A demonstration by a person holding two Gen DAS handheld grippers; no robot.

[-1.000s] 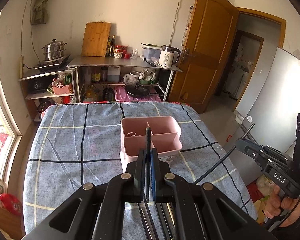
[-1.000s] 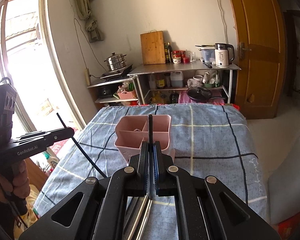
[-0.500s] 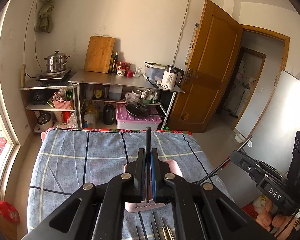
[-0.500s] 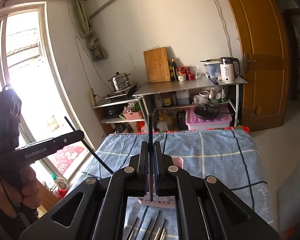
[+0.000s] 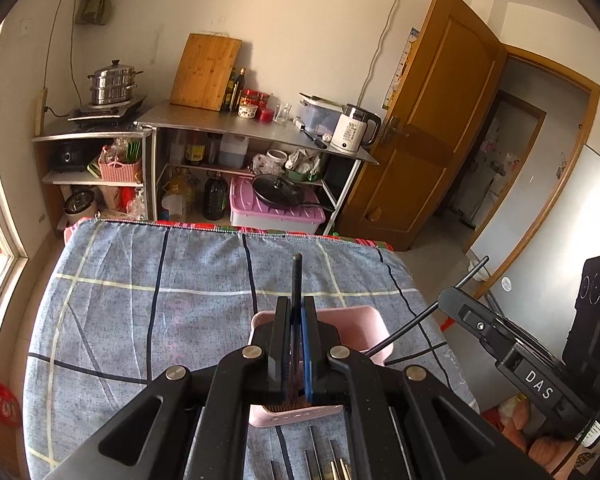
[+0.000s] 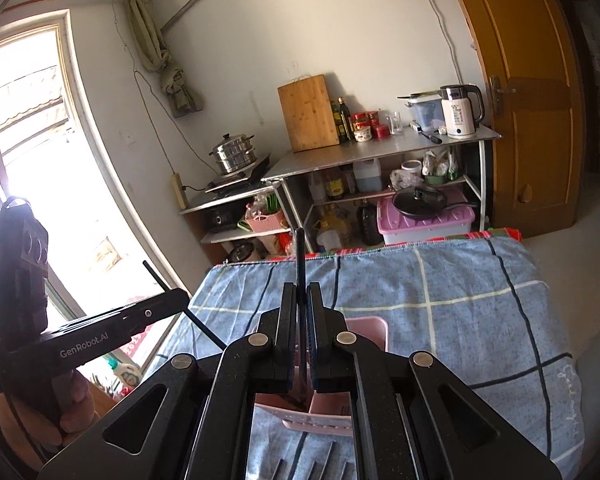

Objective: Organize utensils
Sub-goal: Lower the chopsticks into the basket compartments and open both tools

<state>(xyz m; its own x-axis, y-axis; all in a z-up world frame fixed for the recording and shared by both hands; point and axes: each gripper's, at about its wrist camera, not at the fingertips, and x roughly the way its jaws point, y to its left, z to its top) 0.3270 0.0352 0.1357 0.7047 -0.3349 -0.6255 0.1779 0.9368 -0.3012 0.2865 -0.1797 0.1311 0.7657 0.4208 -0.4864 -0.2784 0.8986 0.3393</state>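
My left gripper (image 5: 296,306) is shut on a thin black chopstick (image 5: 298,272) that sticks out ahead of the fingertips. The pink divided utensil box (image 5: 366,322) stands on the checked cloth, mostly hidden behind the fingers. My right gripper (image 6: 301,292) is shut on a second black chopstick (image 6: 300,252), above the same pink box (image 6: 370,330). Each view shows the other tool from the side: the right gripper (image 5: 446,300) at the right with its chopstick (image 5: 412,324), and the left gripper (image 6: 182,300) at the left.
Several metal utensils (image 5: 320,460) lie on the blue checked cloth (image 5: 140,300) just in front of the box. Beyond the table's far edge stand a steel shelf (image 5: 240,128) with a kettle, a cutting board and pots, and a wooden door (image 5: 440,120).
The pink box has dropped lower in both views and now lies behind the fingers. More of the room shows above the table. Both grippers stay shut on their chopsticks.
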